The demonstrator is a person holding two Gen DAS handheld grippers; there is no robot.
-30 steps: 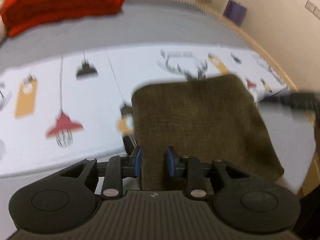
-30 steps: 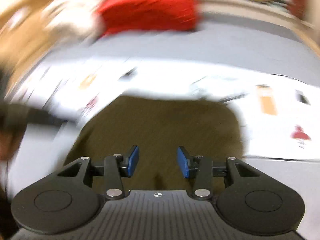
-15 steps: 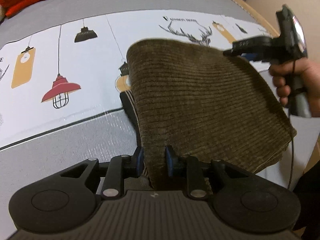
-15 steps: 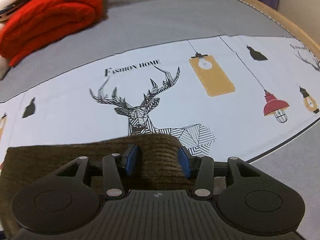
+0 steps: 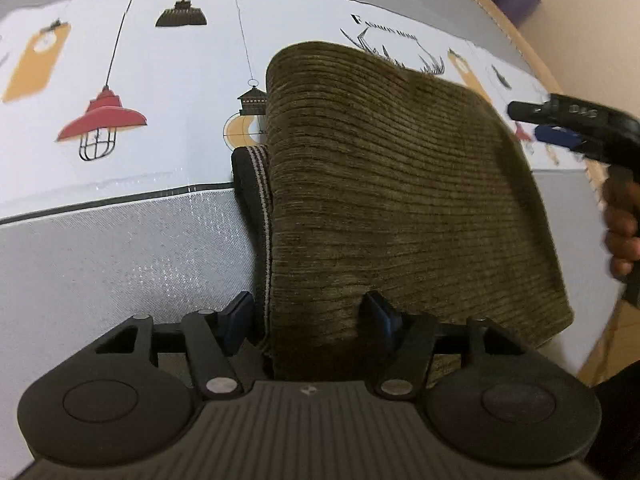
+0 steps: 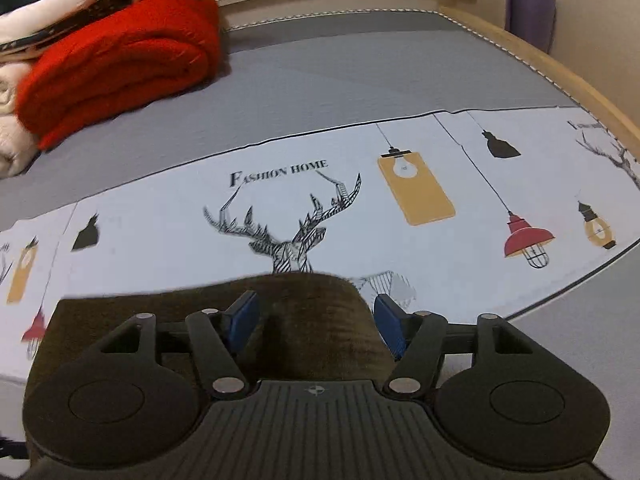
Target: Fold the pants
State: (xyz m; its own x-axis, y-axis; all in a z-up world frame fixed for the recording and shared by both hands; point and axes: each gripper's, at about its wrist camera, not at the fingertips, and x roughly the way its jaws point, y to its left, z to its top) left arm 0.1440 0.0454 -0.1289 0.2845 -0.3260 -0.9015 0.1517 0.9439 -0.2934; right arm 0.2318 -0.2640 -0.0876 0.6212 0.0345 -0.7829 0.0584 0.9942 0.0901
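On bedsheet [image 6: 160, 224], both tongs now opening, releasing folded pants [image 5: 392, 184].

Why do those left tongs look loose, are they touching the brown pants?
Cannot tell. In the left wrist view the left tongs are opening around the brown pants; a gap shows at the left pad, but the right pad meets the cloth edge unclearly.

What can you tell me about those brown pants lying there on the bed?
The pants look like olive-brown ribbed corduroy, folded into a thick rectangular bundle. A black waistband with pale stripes peeks out along one side. They lie partly on a white printed sheet and partly on a gray cover. The left gripper straddles the near edge, its jaws opening, pads off the cloth. The right gripper does the same at another corner.
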